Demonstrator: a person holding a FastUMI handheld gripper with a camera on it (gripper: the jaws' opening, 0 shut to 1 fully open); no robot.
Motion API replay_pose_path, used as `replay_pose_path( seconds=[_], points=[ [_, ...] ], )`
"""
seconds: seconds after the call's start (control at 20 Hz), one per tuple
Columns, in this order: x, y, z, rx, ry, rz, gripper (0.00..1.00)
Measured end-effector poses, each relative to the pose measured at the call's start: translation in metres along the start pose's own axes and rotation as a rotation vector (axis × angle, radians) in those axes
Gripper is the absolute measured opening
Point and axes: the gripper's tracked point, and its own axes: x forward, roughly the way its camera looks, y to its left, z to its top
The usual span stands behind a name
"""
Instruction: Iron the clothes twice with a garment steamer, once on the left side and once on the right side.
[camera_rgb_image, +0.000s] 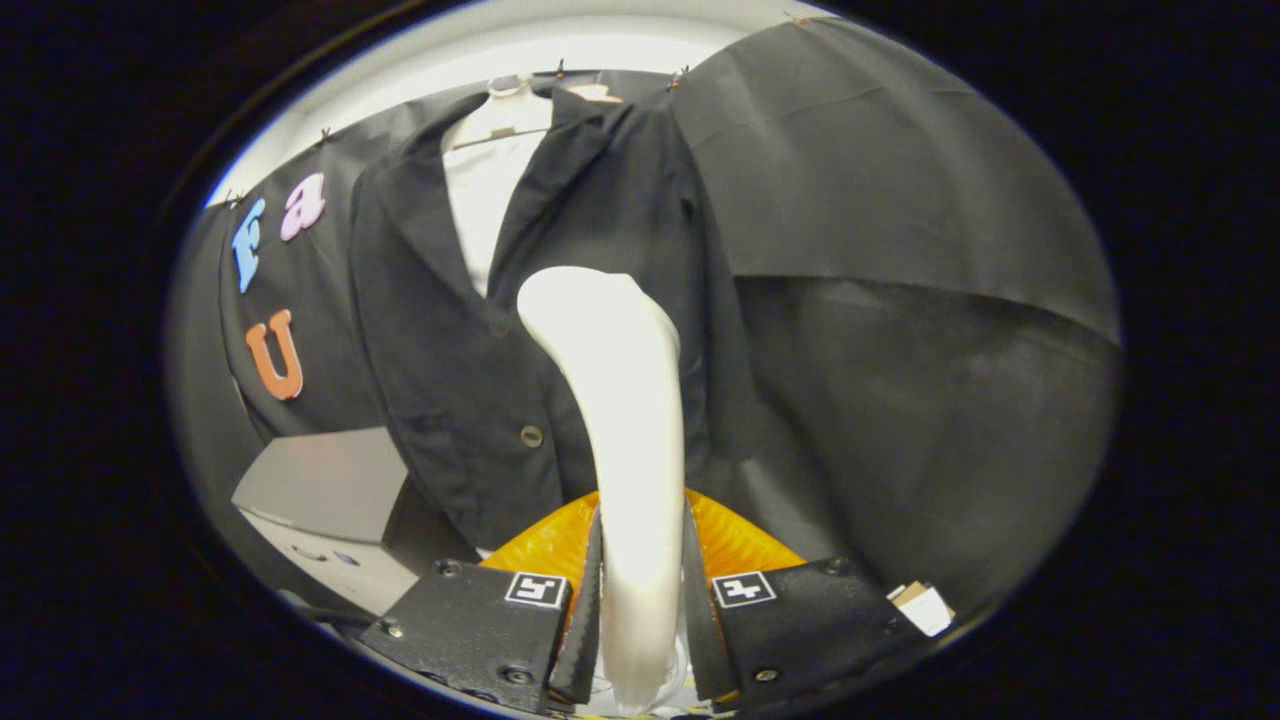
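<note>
Gripper (640, 610) closed on the white garment steamer (620, 400), both black fingers (585, 610) pressed against the sides of its handle, narrow gap taken up entirely by the handle. Steamer rose upright from between the fingers, curved slightly left near the top, rounded head ended in front of the black jacket (480, 330). Head appeared against or just off the fabric near the jacket's front opening; contact could not be told. Orange part (545, 540) seen behind the fingers at the steamer's base, either side of the handle. Square markers (537, 588) on both finger mounts.

Jacket hung on a white mannequin torso (490, 170), lapels open, white chest showing between them. One round button (531, 436) on the left front panel, just left of the steamer handle. Jacket's hem reached down to just above the orange part.

Grey box (325, 485) sat lower left of the jacket, beside the booth's black cloth wall (900, 250). Small white-and-tan item (922, 603) lay just right of the right finger mount, too small to identify.
</note>
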Motion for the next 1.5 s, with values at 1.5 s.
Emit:
replay_pose_path(
  seconds=[1.5],
  points=[
    [0.080,0.020,0.148,-0.054,-0.147,-0.143,0.40]
  ],
)
